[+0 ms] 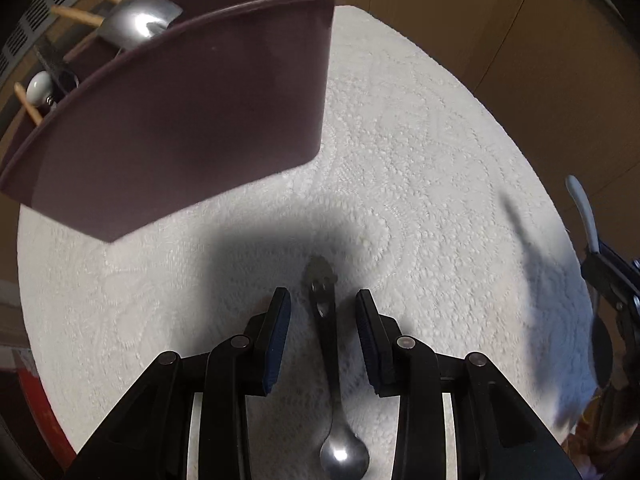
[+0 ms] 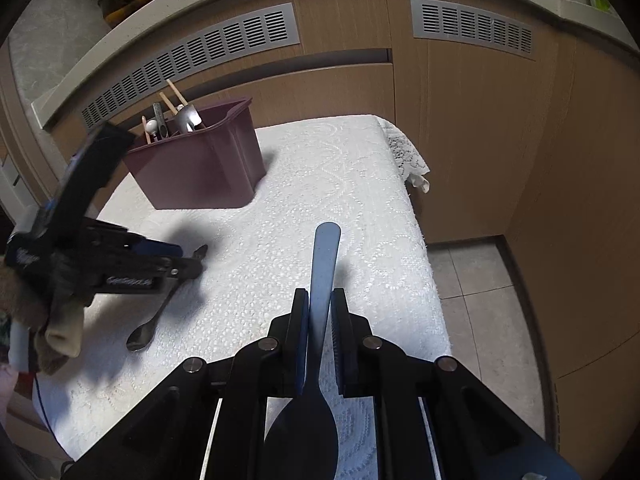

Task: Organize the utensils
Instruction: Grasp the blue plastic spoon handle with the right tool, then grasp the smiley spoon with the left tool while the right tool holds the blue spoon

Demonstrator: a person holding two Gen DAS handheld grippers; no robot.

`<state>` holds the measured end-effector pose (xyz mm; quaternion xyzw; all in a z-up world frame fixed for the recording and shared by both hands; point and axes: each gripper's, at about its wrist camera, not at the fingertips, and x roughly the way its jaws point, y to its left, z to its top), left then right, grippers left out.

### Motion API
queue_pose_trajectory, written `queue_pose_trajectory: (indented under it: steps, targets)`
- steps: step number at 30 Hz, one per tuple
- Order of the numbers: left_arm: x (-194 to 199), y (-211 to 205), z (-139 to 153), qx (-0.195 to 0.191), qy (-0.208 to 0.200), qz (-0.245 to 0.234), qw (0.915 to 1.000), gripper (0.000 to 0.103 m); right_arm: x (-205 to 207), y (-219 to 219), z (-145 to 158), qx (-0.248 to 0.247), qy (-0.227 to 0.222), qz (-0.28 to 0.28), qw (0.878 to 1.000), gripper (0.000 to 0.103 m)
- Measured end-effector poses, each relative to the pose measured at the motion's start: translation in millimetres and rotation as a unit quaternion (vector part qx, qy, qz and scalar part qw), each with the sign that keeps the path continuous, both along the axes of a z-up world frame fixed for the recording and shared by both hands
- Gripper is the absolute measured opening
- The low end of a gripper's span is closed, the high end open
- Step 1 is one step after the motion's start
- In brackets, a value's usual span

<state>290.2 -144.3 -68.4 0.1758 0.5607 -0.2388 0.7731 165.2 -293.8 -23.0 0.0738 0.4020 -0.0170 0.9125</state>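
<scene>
A metal spoon [image 1: 328, 360] lies on the white lace cloth [image 1: 420, 160], handle pointing away. My left gripper [image 1: 323, 312] is open with a finger on each side of the handle, low over the cloth. It also shows in the right wrist view [image 2: 188, 260], over the same spoon [image 2: 148, 328]. My right gripper [image 2: 320, 312] is shut on a white spoon [image 2: 324, 264], handle forward and bowl back, held above the cloth. A maroon utensil holder [image 1: 192, 120] stands at the far left, also in the right wrist view [image 2: 200, 168], holding several utensils.
The cloth-covered table [image 2: 360, 184] ends at the right above a tiled floor [image 2: 480, 300]. Wooden cabinets with grey vents [image 2: 472, 28] stand behind. The right gripper with its spoon shows at the right edge of the left wrist view [image 1: 600, 264].
</scene>
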Motion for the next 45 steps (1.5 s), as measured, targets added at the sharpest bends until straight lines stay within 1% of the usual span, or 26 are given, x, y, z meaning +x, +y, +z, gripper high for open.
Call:
queue_pose_trajectory:
  steps: [1, 2, 3, 4, 5, 7, 9, 11, 14, 15, 18, 20, 21, 23, 25, 27, 28, 29, 31, 33, 35, 38, 40, 42, 43, 45]
  targets:
    - [1, -5, -1, 0.003, -0.001, -0.004, 1.0000, 0.030, 0, 0, 0, 0.000, 0.000, 0.000, 1.000, 0.010]
    - [2, -8, -1, 0.000, 0.001, -0.006, 1.0000, 0.022, 0, 0, -1, 0.000, -0.001, -0.001, 1.000, 0.010]
    - [2, -10, -2, -0.003, 0.002, -0.007, 1.0000, 0.019, 1, -1, -1, 0.001, -0.001, -0.001, 1.000, 0.010]
    - [0, -11, -2, -0.004, -0.004, -0.005, 1.0000, 0.013, 1, -2, -1, 0.002, -0.001, -0.001, 1.000, 0.010]
    - [-2, -10, -1, -0.008, -0.008, -0.003, 0.9999, 0.013, 1, -2, -1, 0.004, -0.002, -0.002, 1.000, 0.010]
    - [-11, 3, 4, -0.031, -0.016, 0.010, 0.9993, 0.013, -1, -2, 1, 0.011, -0.006, 0.000, 1.000, 0.010]
    - [-28, 28, 17, -0.070, -0.033, 0.031, 0.9965, 0.013, -5, 0, 6, 0.011, -0.015, 0.004, 1.000, 0.010]
    - [-47, 50, 33, -0.104, -0.068, 0.054, 0.9908, 0.013, -8, 4, 11, 0.008, -0.021, 0.010, 1.000, 0.010]
    - [-74, 81, 58, -0.165, -0.105, 0.082, 0.9772, 0.013, -12, 12, 20, 0.004, -0.031, 0.019, 0.999, 0.010]
    - [-83, 90, 67, -0.181, -0.119, 0.087, 0.9724, 0.009, -13, 14, 22, 0.002, -0.035, 0.021, 0.999, 0.010]
    - [-100, 98, 85, -0.206, -0.158, 0.096, 0.9609, 0.008, -17, 22, 31, -0.006, -0.048, 0.028, 0.998, 0.010]
    - [-103, 101, 85, -0.212, -0.170, 0.096, 0.9577, 0.008, -20, 30, 36, -0.017, -0.054, 0.034, 0.998, 0.010]
    - [-103, 105, 87, -0.212, -0.169, 0.098, 0.9576, 0.008, -20, 33, 37, -0.025, -0.054, 0.036, 0.998, 0.010]
    - [-105, 121, 91, -0.198, -0.150, 0.100, 0.9636, 0.010, -20, 37, 36, -0.032, -0.048, 0.040, 0.998, 0.010]
    - [-102, 115, 74, -0.174, -0.125, 0.091, 0.9727, 0.011, -22, 39, 35, -0.036, -0.044, 0.043, 0.997, 0.010]
    - [-113, 109, 55, -0.160, -0.109, 0.081, 0.9778, 0.014, -25, 38, 34, -0.037, -0.040, 0.041, 0.998, 0.010]
    - [-122, 105, 44, -0.157, -0.100, 0.073, 0.9798, 0.023, -26, 37, 33, -0.036, -0.039, 0.039, 0.998, 0.010]
    - [-130, 102, 35, -0.158, -0.093, 0.068, 0.9806, 0.038, -27, 36, 32, -0.036, -0.038, 0.037, 0.998, 0.010]
    - [-143, 92, 16, -0.162, -0.090, 0.068, 0.9804, 0.052, -28, 33, 29, -0.032, -0.034, 0.032, 0.998, 0.010]
    - [-150, 82, 3, -0.139, -0.107, 0.082, 0.9812, 0.052, -30, 31, 27, -0.029, -0.030, 0.028, 0.999, 0.010]
    - [-147, 75, -3, -0.115, -0.120, 0.095, 0.9815, 0.052, -31, 30, 25, -0.030, -0.029, 0.024, 0.999, 0.010]
    - [-138, 73, -12, -0.101, -0.107, 0.115, 0.9824, 0.052, -35, 29, 26, -0.024, -0.031, 0.023, 0.999, 0.010]
    - [-137, 72, -13, -0.091, -0.119, 0.117, 0.9818, 0.050, -36, 28, 27, -0.025, -0.034, 0.020, 0.999, 0.010]
    - [-138, 71, -12, -0.089, -0.125, 0.116, 0.9813, 0.033, -38, 28, 27, -0.028, -0.036, 0.018, 0.999, 0.010]
    - [-139, 72, -10, -0.093, -0.128, 0.116, 0.9806, 0.029, -39, 27, 28, -0.028, -0.037, 0.018, 0.999, 0.010]
    - [-142, 77, -1, -0.102, -0.143, 0.117, 0.9776, 0.029, -40, 27, 31, -0.029, -0.041, 0.019, 0.999, 0.010]
